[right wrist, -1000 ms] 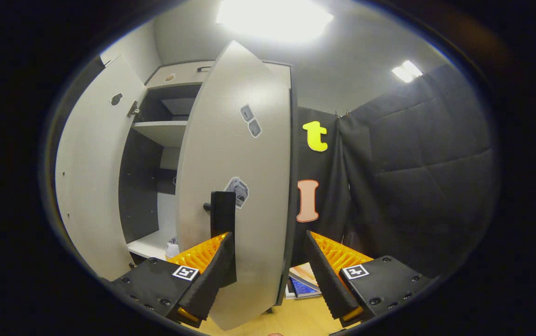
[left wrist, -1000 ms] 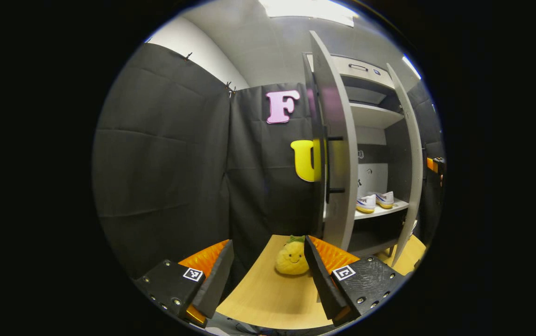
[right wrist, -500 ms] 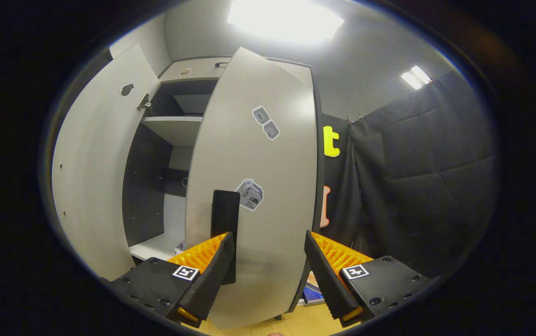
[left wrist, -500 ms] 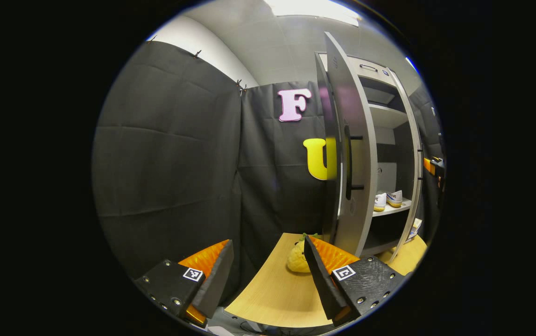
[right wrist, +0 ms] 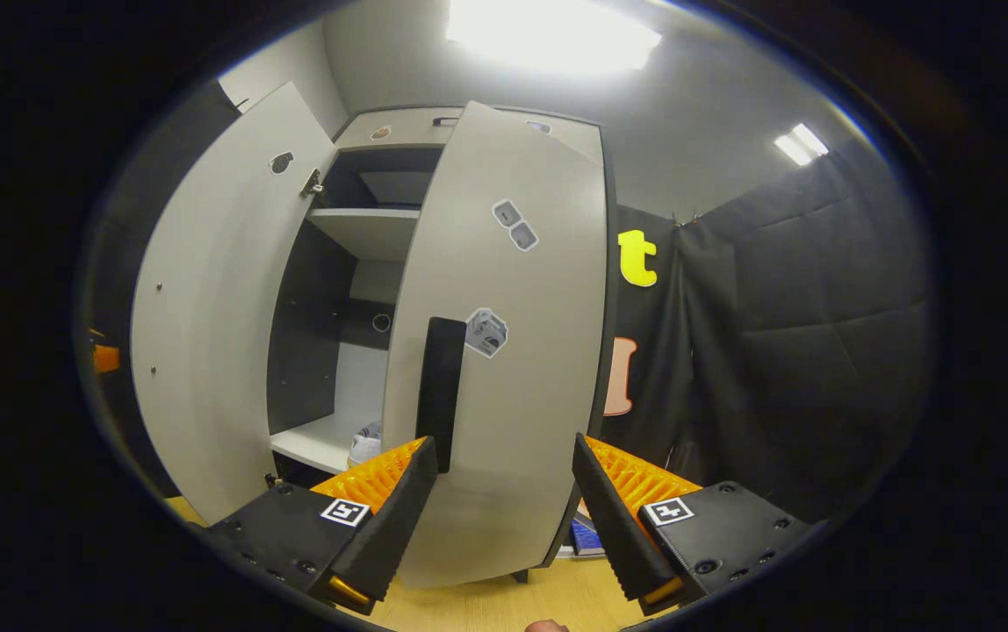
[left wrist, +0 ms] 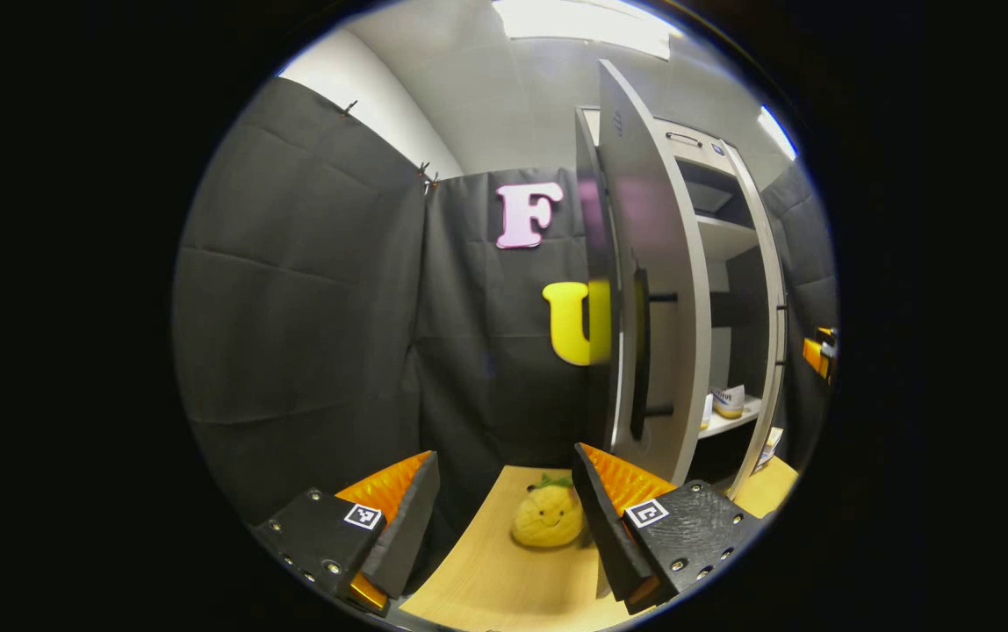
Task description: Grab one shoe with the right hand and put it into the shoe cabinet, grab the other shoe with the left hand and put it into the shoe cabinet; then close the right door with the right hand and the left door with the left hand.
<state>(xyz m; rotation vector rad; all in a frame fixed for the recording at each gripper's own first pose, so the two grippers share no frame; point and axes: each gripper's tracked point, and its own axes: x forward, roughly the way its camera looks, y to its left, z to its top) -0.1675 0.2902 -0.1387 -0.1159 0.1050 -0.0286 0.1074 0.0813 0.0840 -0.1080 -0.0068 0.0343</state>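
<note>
The grey shoe cabinet stands with both doors part open. In the left gripper view the left door (left wrist: 658,290) shows nearly edge-on with its black handle (left wrist: 640,351). White shoes with yellow soles (left wrist: 728,401) rest on a shelf inside. My left gripper (left wrist: 504,518) is open and holds nothing, short of that door's outer side. In the right gripper view the right door (right wrist: 522,395) stands close ahead, swung well inward. Its black handle (right wrist: 441,391) ends just above my left finger. My right gripper (right wrist: 504,527) is open and holds nothing. One shoe (right wrist: 368,443) peeks past the door's edge.
A yellow plush pineapple (left wrist: 548,518) sits on the wooden floor (left wrist: 495,579) between my left gripper's fingers, farther off. Books (right wrist: 587,537) lie on the floor beside the cabinet's right side. The left door (right wrist: 214,307) stands wide open. Black cloth walls close in both sides.
The right door has swung further toward shut, and the gap onto the shelves has narrowed in both views. The right gripper has followed the door. Both grippers stay open.
</note>
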